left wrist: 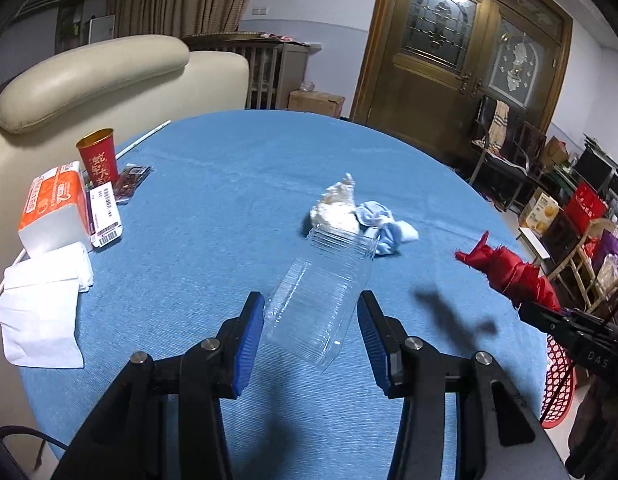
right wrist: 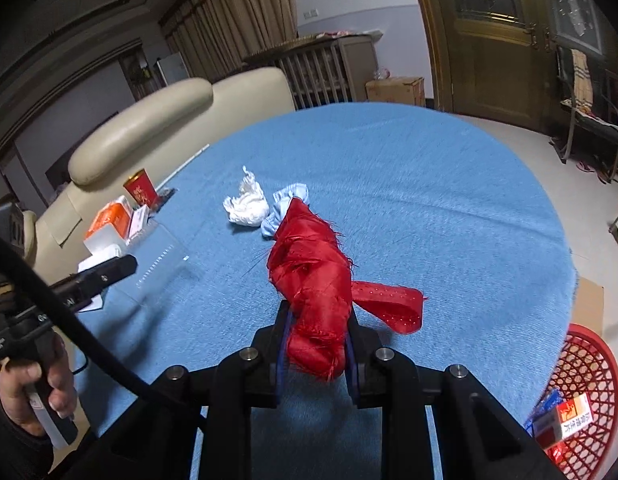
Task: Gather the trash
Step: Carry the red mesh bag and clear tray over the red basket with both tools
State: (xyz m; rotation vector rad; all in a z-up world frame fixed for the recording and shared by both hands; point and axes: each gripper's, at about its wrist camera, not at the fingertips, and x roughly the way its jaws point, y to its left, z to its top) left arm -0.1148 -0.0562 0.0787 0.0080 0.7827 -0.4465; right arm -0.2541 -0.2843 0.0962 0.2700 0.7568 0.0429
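My left gripper (left wrist: 311, 310) is open around a clear plastic container (left wrist: 321, 292); its blue pads stand on either side, whether they touch it I cannot tell. The container (right wrist: 161, 258) appears raised off the blue tablecloth (left wrist: 229, 200). My right gripper (right wrist: 315, 340) is shut on a bundle of red cloth (right wrist: 313, 276), held above the table; it also shows in the left wrist view (left wrist: 509, 268). A crumpled white tissue (left wrist: 337, 208) and a light blue wad (left wrist: 385, 228) lie mid-table, also in the right wrist view: tissue (right wrist: 247, 204), wad (right wrist: 285, 204).
A red mesh basket (right wrist: 581, 392) with packets sits on the floor at the right. At the table's left are a red cup (left wrist: 97, 156), an orange tissue pack (left wrist: 55, 208), small boxes and white paper (left wrist: 41, 312). A cream sofa (left wrist: 89, 76) stands behind.
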